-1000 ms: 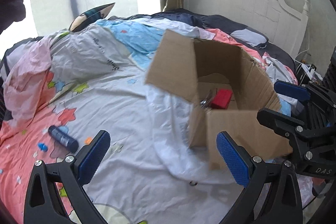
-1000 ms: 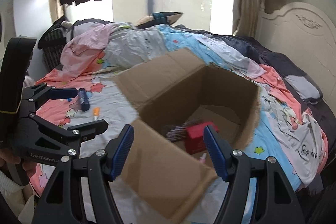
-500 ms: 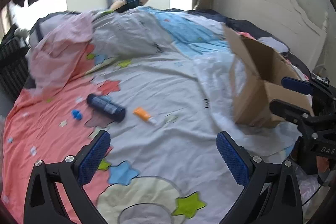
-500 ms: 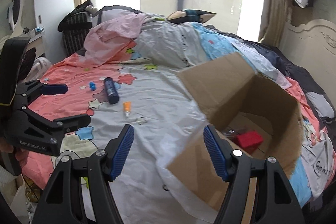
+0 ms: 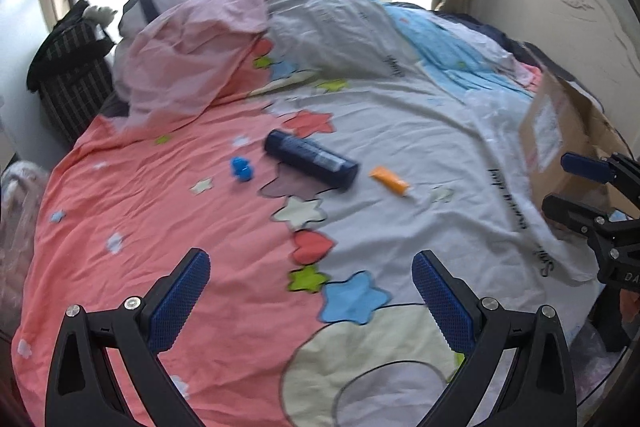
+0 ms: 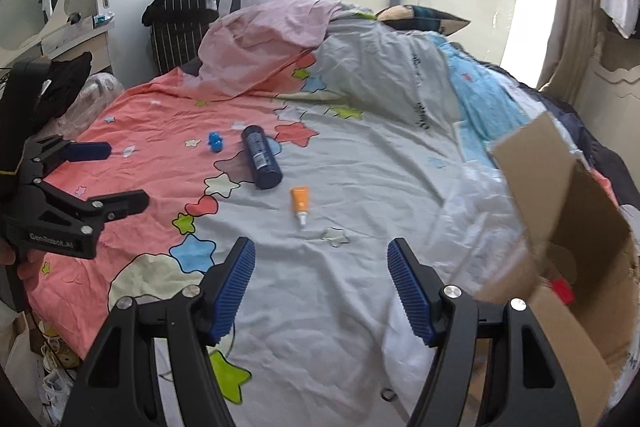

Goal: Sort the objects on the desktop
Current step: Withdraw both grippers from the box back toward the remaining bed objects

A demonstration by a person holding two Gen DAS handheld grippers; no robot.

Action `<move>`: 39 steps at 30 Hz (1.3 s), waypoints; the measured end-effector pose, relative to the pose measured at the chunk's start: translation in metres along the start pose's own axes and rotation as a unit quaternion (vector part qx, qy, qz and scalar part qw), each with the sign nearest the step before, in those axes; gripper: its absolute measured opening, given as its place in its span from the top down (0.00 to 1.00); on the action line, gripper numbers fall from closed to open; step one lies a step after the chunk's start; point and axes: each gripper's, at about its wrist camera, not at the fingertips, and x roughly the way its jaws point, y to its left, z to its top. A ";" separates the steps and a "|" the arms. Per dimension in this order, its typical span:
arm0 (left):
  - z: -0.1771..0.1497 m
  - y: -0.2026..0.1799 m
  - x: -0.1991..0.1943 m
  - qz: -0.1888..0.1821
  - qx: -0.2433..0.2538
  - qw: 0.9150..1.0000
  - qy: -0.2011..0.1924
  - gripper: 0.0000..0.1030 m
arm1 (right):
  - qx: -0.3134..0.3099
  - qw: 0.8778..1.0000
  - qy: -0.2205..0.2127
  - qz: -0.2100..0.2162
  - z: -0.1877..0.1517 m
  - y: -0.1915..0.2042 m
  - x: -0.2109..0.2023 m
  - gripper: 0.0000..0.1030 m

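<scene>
A dark blue bottle [image 5: 310, 158] [image 6: 261, 156] lies on its side on the bedspread. A small blue toy [image 5: 241, 168] [image 6: 215, 141] sits to its left, and an orange tube [image 5: 389, 180] [image 6: 300, 204] lies to its right. My left gripper [image 5: 310, 303] [image 6: 106, 173] hangs open over the bed in front of them, nothing between its fingers. My right gripper [image 6: 321, 281] [image 5: 568, 183] is also open and empty, nearer the open cardboard box [image 6: 576, 255] [image 5: 560, 139] at the right. A red object [image 6: 563, 289] lies inside the box.
A star-patterned bedspread [image 5: 248, 227] covers the bed, with crumpled pink and grey bedding [image 6: 280, 31] heaped at the far side. A striped basket [image 6: 180, 23] stands beyond the bed's left corner. A white headboard [image 5: 560, 3] rises at the right.
Both grippers swung left, away from the box and toward the bottle, toy and tube, and sank a little. The box has slid to the right edge of both views. Both stayed open.
</scene>
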 end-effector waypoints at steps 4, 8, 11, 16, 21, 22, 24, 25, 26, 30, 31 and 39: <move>-0.003 0.018 0.008 0.003 -0.005 1.000 0.006 0.00 | 0.002 1.000 0.015 0.022 0.004 0.007 0.022 0.37; -0.002 0.028 0.020 0.006 -0.004 1.000 0.013 0.00 | -0.008 0.999 0.026 0.026 0.009 0.016 0.042 0.37; -0.001 0.035 0.029 0.008 -0.002 1.000 0.018 0.00 | -0.005 0.998 0.039 0.041 0.013 0.019 0.059 0.37; 0.005 0.047 0.051 0.001 -0.011 1.000 0.025 0.00 | -0.010 0.997 0.060 0.052 0.017 0.026 0.090 0.37; 0.011 0.052 0.073 -0.022 -0.007 0.999 0.039 0.00 | -0.012 0.995 0.075 0.057 0.021 0.027 0.113 0.37; 0.012 0.052 0.077 -0.026 -0.004 0.999 0.040 0.00 | -0.015 0.995 0.077 0.057 0.022 0.027 0.117 0.37; 0.016 0.053 0.083 -0.024 0.003 0.999 0.041 0.00 | -0.021 0.995 0.080 0.052 0.024 0.027 0.125 0.37; 0.017 0.053 0.086 -0.022 0.006 0.999 0.041 0.00 | -0.022 0.995 0.082 0.050 0.024 0.026 0.128 0.37; 0.018 0.054 0.089 -0.022 0.007 0.999 0.042 0.00 | -0.023 0.995 0.084 0.049 0.025 0.026 0.132 0.37; 0.020 0.055 0.107 -0.025 0.016 0.998 0.054 0.00 | -0.026 0.995 0.091 0.040 0.027 0.022 0.149 0.37; 0.020 0.055 0.111 -0.024 0.018 0.998 0.057 0.00 | -0.029 0.995 0.091 0.033 0.028 0.021 0.153 0.37; 0.030 0.069 0.142 -0.016 0.002 0.998 0.063 0.00 | -0.034 0.994 0.100 0.036 0.036 0.018 0.182 0.37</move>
